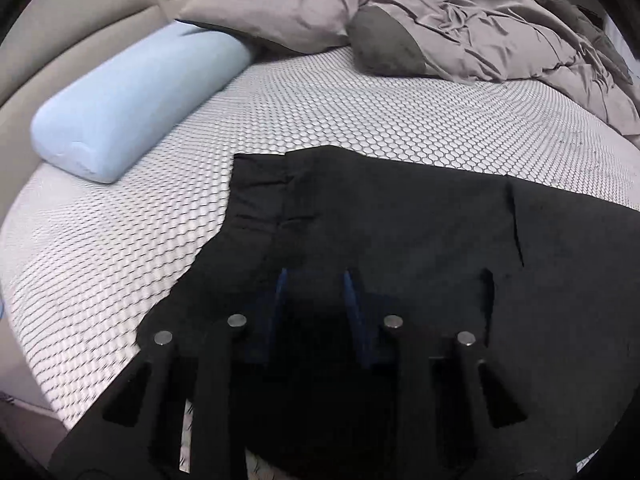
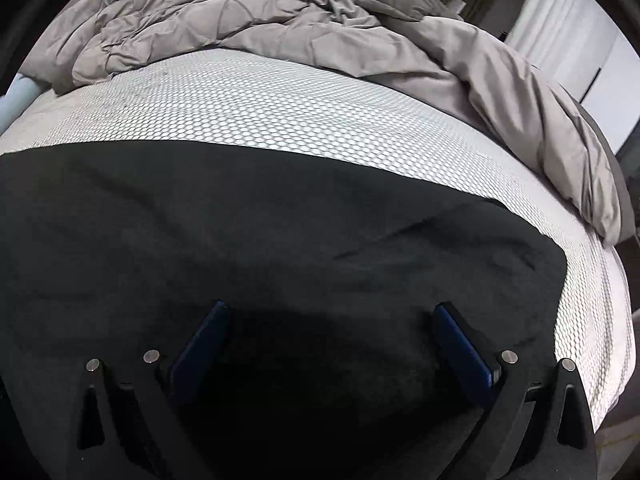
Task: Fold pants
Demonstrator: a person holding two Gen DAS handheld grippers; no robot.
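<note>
Pants point(image 1: 380, 216), black and spread fairly flat, lie across the near part of the mattress point(image 1: 320, 112), with the waistband end toward the blue bolster pillow point(image 1: 136, 96) and the leg end running out toward the mattress's right edge. A rumpled grey duvet point(image 2: 280, 32) is heaped well behind them.

Left gripper point(image 1: 316, 276) hangs over the near edge of the fabric at the waist end, its blue-padded fingers point(image 1: 280, 292) parted by a modest gap. Dark cloth fills the space between them, but I cannot tell whether any of it is actually pinched. Right gripper point(image 2: 332, 312) sits over the leg portion with its fingers point(image 2: 204, 340) spread wide and nothing held.

Main risk, as I judge it, is an uneven pick-up. If the left side closes on only the top layer, the layers could slide apart and the fold would come out crooked. The right gripper stands wide and above a smooth stretch of cloth with no edge between its pads, so closing there may pinch nothing or raise a ridge in the middle. Lifting one side ahead of the other could drag the whole garment across the slick patterned mattress toward the near edge and off it.
</note>
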